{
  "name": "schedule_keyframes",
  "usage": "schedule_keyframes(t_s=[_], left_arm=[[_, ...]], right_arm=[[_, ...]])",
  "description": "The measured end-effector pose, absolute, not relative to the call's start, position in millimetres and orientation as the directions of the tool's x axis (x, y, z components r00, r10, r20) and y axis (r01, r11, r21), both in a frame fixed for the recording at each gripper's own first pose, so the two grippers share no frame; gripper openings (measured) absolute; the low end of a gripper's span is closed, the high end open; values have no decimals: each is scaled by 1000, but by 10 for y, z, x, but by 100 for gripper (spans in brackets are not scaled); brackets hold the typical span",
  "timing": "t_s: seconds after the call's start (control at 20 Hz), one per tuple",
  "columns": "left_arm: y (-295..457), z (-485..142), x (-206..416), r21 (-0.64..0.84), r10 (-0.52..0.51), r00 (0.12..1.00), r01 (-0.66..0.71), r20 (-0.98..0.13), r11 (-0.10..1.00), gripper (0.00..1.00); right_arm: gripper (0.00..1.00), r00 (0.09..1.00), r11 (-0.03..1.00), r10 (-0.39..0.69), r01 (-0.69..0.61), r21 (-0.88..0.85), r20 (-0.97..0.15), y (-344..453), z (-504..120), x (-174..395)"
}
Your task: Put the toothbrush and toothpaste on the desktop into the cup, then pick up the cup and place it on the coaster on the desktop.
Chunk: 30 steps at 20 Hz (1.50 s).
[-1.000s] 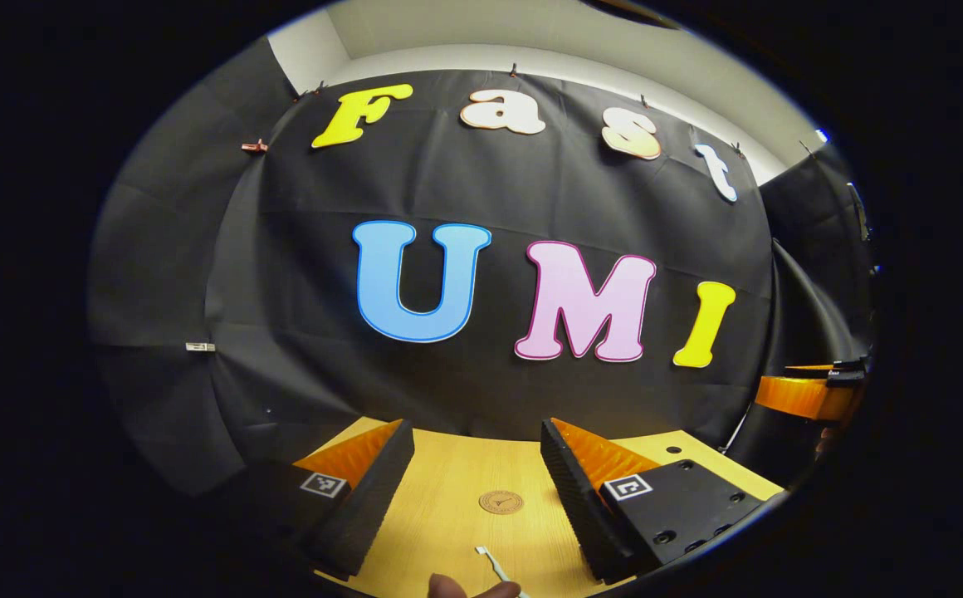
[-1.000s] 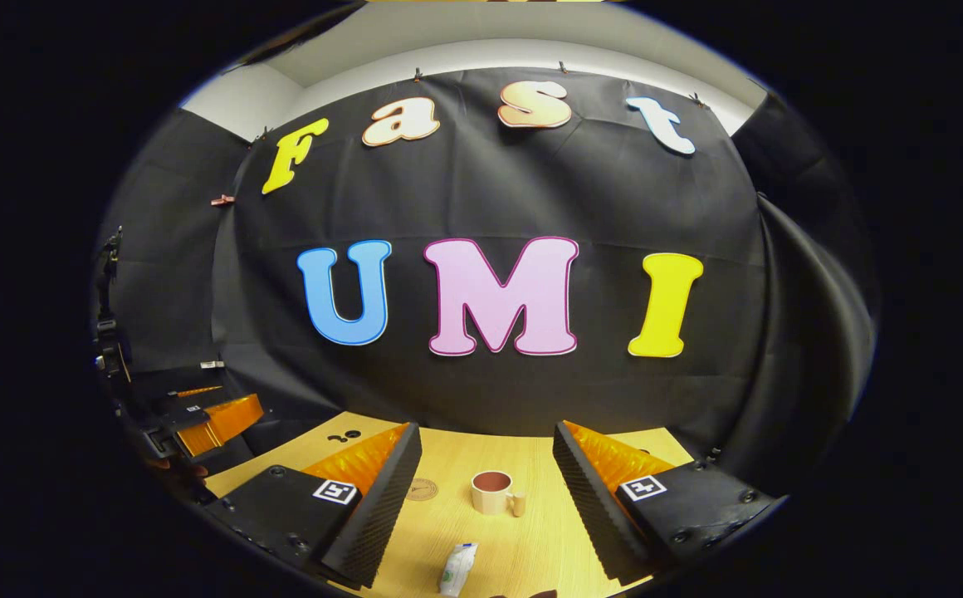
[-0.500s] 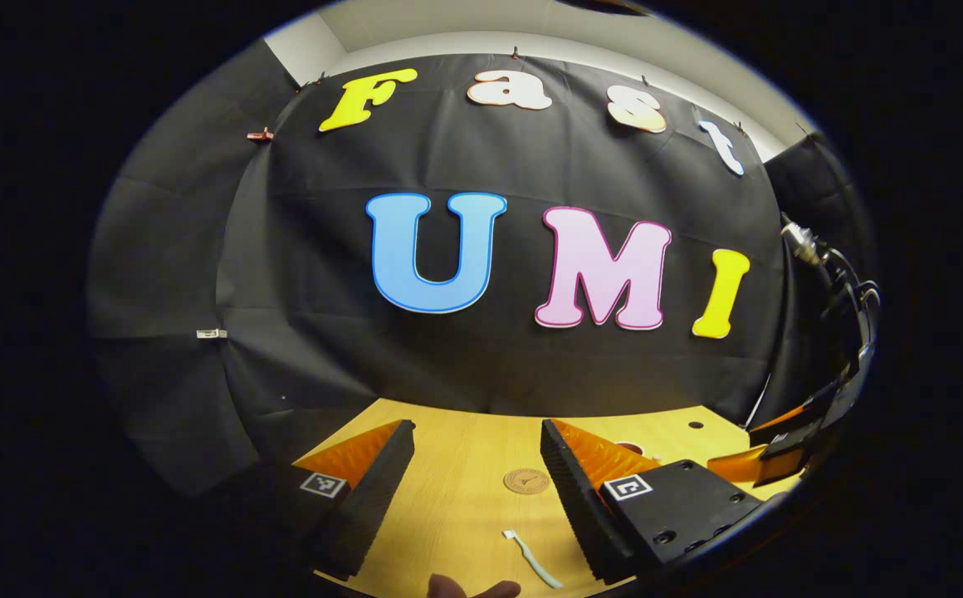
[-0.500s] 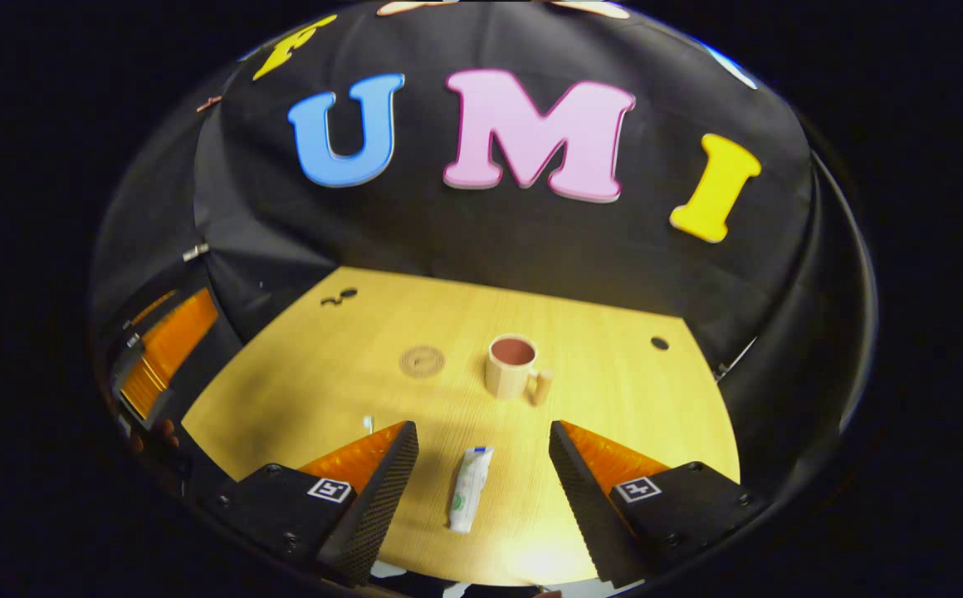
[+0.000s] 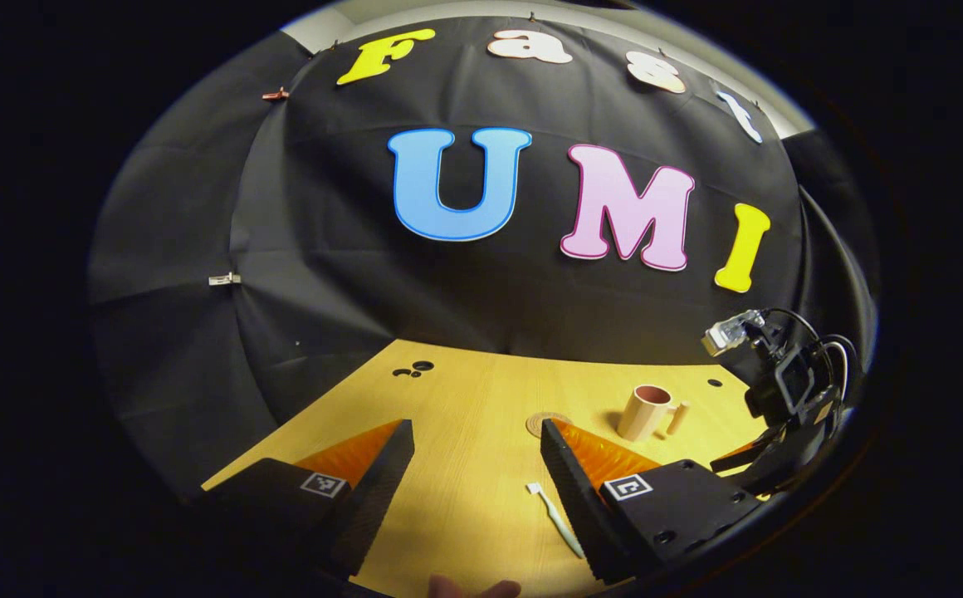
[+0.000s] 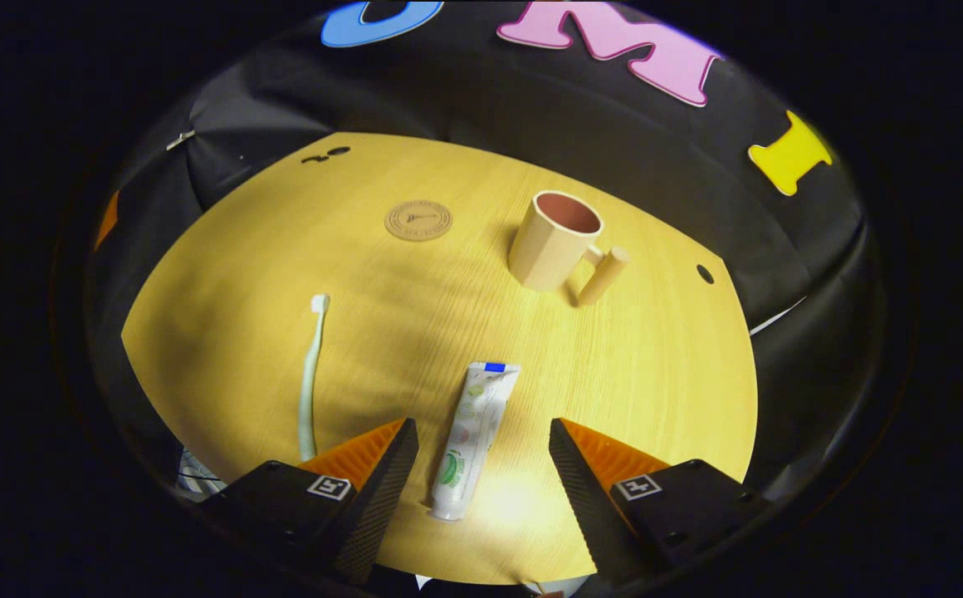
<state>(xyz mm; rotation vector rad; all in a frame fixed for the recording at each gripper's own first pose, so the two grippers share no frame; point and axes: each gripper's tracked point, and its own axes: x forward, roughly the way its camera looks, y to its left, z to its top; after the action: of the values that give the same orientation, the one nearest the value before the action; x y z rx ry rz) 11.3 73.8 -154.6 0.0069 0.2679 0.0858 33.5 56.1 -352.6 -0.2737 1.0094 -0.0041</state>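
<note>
In the right gripper view a white toothpaste tube (image 6: 473,440) lies on the wooden desktop (image 6: 664,374), lengthwise between the fingers of my open right gripper (image 6: 483,425), which hovers above it. A pale green toothbrush (image 6: 310,374) lies to its left, head pointing away. A beige cup (image 6: 552,242) with a side handle stands upright farther back, empty, and a round brown coaster (image 6: 418,220) lies to its left. My left gripper (image 5: 475,428) is open and holds nothing; the toothbrush (image 5: 556,519) lies beside its right finger. The coaster (image 5: 541,420), the cup (image 5: 646,412) and the right gripper (image 5: 780,399) show beyond.
Small dark holes sit in the desktop near the back left (image 6: 324,154) and right edge (image 6: 704,273). Black cloth walls close the desk at the back and sides. A person's fingertip (image 5: 473,588) shows at the bottom of the left gripper view.
Both grippers have tipped down toward the desk. The right one has moved in over the toothpaste, now between its fingers. The cup and right gripper came into the left gripper view.
</note>
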Motion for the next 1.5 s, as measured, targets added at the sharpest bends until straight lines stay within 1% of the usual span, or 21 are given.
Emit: schedule_keyframes(t_s=[0.15,0.3,0.4,0.45,0.5,0.6,0.65,0.75,0.85,0.9,0.95,1.05,1.2,1.35,1.5], left_arm=[[806,-1673,161,20,94,955,-93,-281,996,97],[850,-1776,178,20,101,953,-100,-287,995,97],[884,-1836,174,20,113,949,-112,-293,994,97],[885,-1884,163,12,116,946,-118,-302,993,96],[865,-1927,146,6,116,944,-120,-309,993,96],[810,-1979,100,3,119,940,-125,-319,992,96],[788,-1970,95,1,120,940,-126,-320,992,97],[748,-1950,73,1,120,938,-127,-324,992,97],[724,-1931,63,12,129,936,-133,-326,991,96],[706,-1937,69,20,134,934,-135,-330,991,96],[671,-1979,91,30,141,926,-140,-349,990,97],[567,-2159,118,30,143,895,-144,-422,989,96],[280,-2523,156,-4,127,824,-154,-552,988,96],[47,-2883,242,1,112,769,-144,-629,990,97],[-175,-3201,309,11,92,714,-117,-694,993,97]], right_arm=[[98,509,962,-174,-94,-255,-843,501,-3742,435],[98,471,950,-212,-106,-294,-856,406,-3921,457],[94,449,950,-219,-103,-294,-866,370,-4016,475],[86,438,955,-212,-96,-280,-873,364,-4047,494],[75,427,962,-200,-85,-260,-882,387,-4085,506],[46,410,963,-197,-88,-253,-891,333,-4094,507],[33,398,965,-198,-80,-249,-896,286,-4116,493],[20,397,983,-143,-46,-175,-906,292,-4110,483],[16,412,996,-71,-12,-83,-909,296,-4091,497],[16,422,999,-33,-5,-38,-906,306,-4068,496],[13,451,1000,22,-6,22,-892,335,-3992,484],[13,519,995,96,-42,87,-849,370,-3830,517],[13,627,981,192,-125,146,-755,377,-3405,477],[13,669,965,261,-168,200,-696,317,-3112,397],[13,696,954,295,-179,241,-654,173,-2914,338]])
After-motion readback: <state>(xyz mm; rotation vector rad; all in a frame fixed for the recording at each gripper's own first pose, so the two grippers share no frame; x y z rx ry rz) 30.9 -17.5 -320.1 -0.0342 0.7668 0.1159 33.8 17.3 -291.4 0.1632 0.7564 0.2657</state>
